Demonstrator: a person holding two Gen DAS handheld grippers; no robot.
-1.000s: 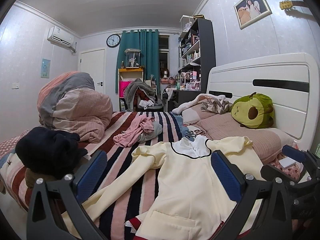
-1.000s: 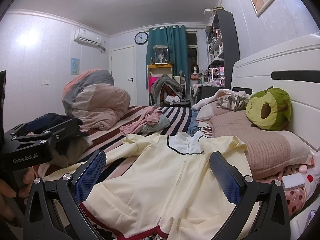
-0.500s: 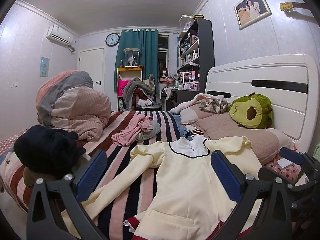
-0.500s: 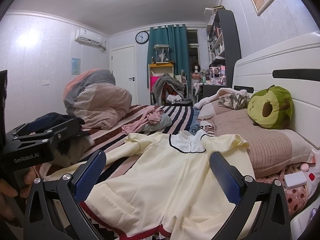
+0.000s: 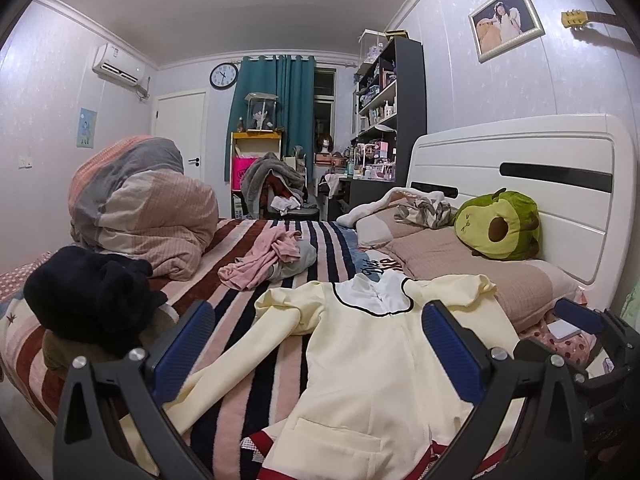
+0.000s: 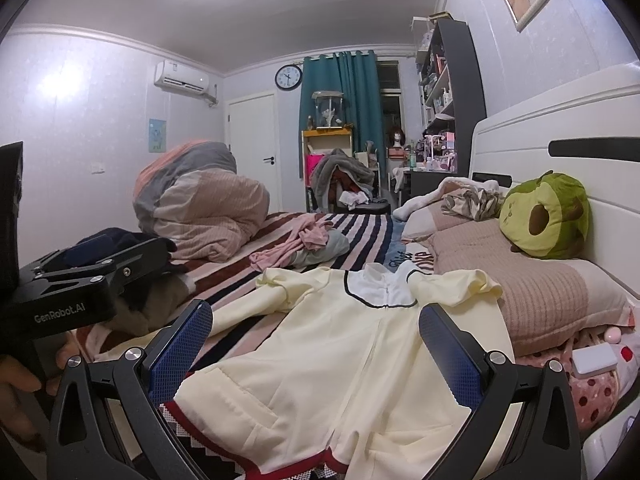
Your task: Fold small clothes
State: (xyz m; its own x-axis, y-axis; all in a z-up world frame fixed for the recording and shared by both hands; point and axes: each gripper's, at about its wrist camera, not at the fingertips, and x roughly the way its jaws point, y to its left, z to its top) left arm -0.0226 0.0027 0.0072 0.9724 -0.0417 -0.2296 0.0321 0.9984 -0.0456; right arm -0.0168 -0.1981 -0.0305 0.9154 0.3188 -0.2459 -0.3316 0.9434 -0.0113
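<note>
A cream dress (image 5: 360, 376) (image 6: 332, 364) with a white black-edged collar and a red hem lies spread flat on the striped bed (image 5: 256, 252), collar pointing away. My left gripper (image 5: 318, 356) hovers open above its lower half, nothing between the blue pads. My right gripper (image 6: 316, 356) is also open over the skirt, holding nothing. In the right wrist view the left gripper's black body (image 6: 64, 296) shows at the left, held by a hand (image 6: 16, 384). The right gripper's fingers (image 5: 580, 316) show at the right edge of the left wrist view.
A pink garment on a grey one (image 5: 264, 256) lies mid-bed. Dark clothes (image 5: 88, 292) are piled at the left, a rolled quilt (image 5: 140, 208) behind. Pillows (image 5: 460, 268), an avocado plush (image 5: 500, 224) and the white headboard (image 5: 560, 184) line the right side.
Both grippers have drifted slightly back and lower over the dress, so the view shifts a little. The dress has not moved and both grippers stay open.
</note>
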